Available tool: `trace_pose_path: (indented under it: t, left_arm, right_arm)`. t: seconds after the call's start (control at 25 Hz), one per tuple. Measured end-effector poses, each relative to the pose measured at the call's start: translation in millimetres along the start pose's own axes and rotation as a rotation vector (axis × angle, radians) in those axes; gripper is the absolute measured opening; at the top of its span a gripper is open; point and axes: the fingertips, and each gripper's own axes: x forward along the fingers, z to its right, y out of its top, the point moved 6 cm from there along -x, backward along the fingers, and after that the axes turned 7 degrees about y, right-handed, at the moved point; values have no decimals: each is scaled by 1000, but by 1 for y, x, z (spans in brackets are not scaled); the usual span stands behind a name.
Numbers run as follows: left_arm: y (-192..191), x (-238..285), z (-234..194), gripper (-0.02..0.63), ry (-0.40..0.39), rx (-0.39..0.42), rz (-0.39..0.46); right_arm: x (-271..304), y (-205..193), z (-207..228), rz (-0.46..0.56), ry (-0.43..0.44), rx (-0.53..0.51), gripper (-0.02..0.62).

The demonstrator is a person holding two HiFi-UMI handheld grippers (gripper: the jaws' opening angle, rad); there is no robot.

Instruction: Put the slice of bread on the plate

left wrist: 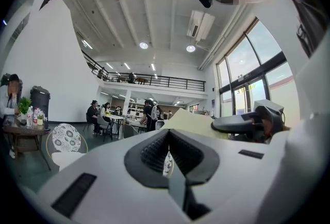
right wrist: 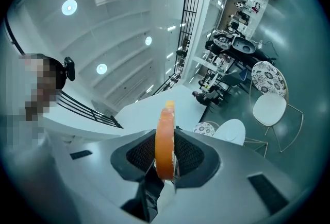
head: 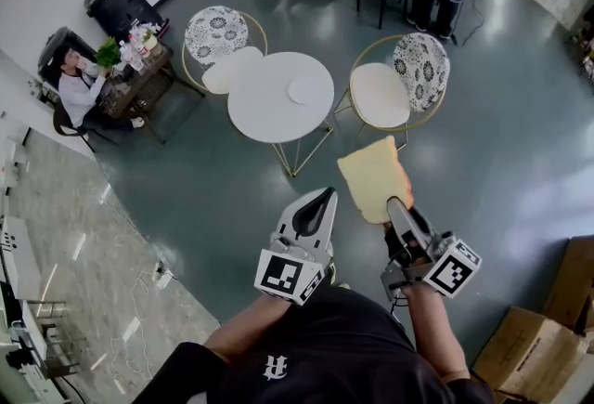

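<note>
Tan bread slice (head: 374, 177) pinched by right gripper (head: 399, 205) at its near edge — flat for the plate (head: 309, 91); left gripper (head: 323, 198) closed, empty

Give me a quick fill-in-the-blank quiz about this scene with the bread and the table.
The gripper clamping the slice of bread is the person's ___ one.
The plate lies on a round ___ table.
The left gripper, jaws together, carries ___.
Missing words: right; white; nothing.
</note>
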Motion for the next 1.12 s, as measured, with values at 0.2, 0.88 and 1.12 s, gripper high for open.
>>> trace_pose_path:
  t: [0.2,0.88,1.12]
  left_arm:
    - [4,36,-47,6,8,-3,-4]
    - [6,121,-125,6,77,-25,-13]
    - [4,179,-160,6,155,-23,-11]
  right_arm:
    - [55,9,22,-10,-2,13,97]
    - [162,50,90,-69,2,32,97]
    - [226,86,141,-124,51,53,97]
